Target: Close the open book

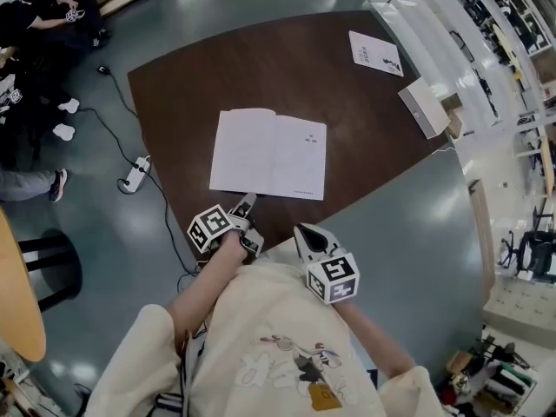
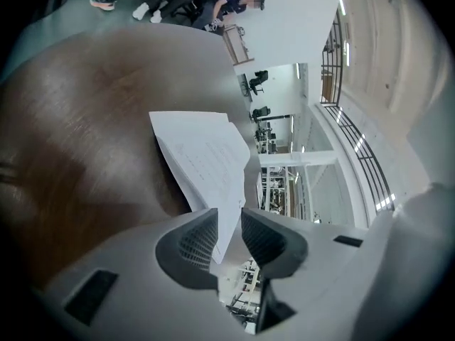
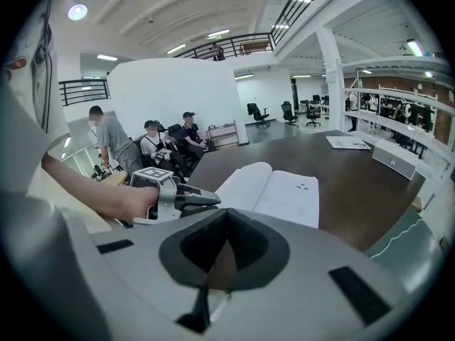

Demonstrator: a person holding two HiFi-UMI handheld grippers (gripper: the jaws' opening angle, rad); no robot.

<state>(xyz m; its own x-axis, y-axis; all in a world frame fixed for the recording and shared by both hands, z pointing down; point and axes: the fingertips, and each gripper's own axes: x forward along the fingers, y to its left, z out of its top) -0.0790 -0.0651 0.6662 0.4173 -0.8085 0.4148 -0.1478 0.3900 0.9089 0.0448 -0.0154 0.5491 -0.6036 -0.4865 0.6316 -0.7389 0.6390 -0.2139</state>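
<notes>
Lying open on the brown table (image 1: 261,68), the book (image 1: 269,153) has its near edge at the left gripper (image 1: 248,202) — jaws slightly apart, a page corner between them, not pinched. The right gripper (image 1: 304,233) — jaws together, empty — sits nearer the person.

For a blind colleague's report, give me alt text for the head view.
An open book lies flat on a dark table. The left gripper is at its near edge; the right gripper is held back, by the person's cream shirt.
</notes>
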